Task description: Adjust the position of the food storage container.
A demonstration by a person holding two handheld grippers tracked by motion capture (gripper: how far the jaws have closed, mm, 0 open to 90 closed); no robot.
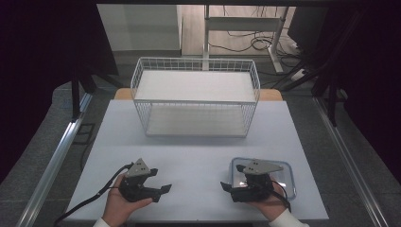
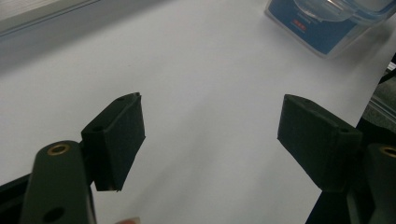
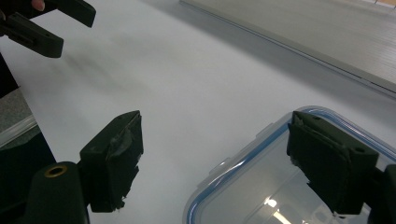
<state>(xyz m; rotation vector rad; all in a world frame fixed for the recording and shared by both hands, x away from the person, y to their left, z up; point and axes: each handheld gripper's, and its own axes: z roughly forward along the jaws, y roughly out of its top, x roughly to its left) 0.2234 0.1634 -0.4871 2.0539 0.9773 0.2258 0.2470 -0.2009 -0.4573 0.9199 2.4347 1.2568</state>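
Clear plastic with a blue rim makes up the food container [image 1: 285, 177], a shallow box with rounded corners and a snap lid, lying flat on the counter [image 1: 198, 156]. It sits right under the right tongs [image 1: 230, 186], which hover over its near left part. In the right gripper view the container [image 3: 243, 196] shows a glossy, see-through lid with a raised blue seal along the edge; one black jaw stands above the lid and the other over bare counter [image 3: 187, 84] beside it, neither pressing on anything. The right tongs [image 3: 212, 158] are spread wide with nothing gripped.

The left tongs [image 1: 161, 190] are well apart from the container, off to its left in the high view, held low over the matte white counter in a hand [image 1: 122, 204]. Their jaws also stand wide, with only bare surface between them. In the left gripper view the left tongs [image 2: 212, 135] point toward the container [image 2: 327, 28], which lies beyond the right-hand jaw; a blue label with a small red mark is stuck to it, but the print is too small to read. The jaw pads are black, blocky and slightly worn at the edges.

Beyond both tongs, at the far end of the counter, stands a white wire basket [image 1: 196, 97], rectangular, with a fine grid of thin metal rods and flat pale boards at two levels.
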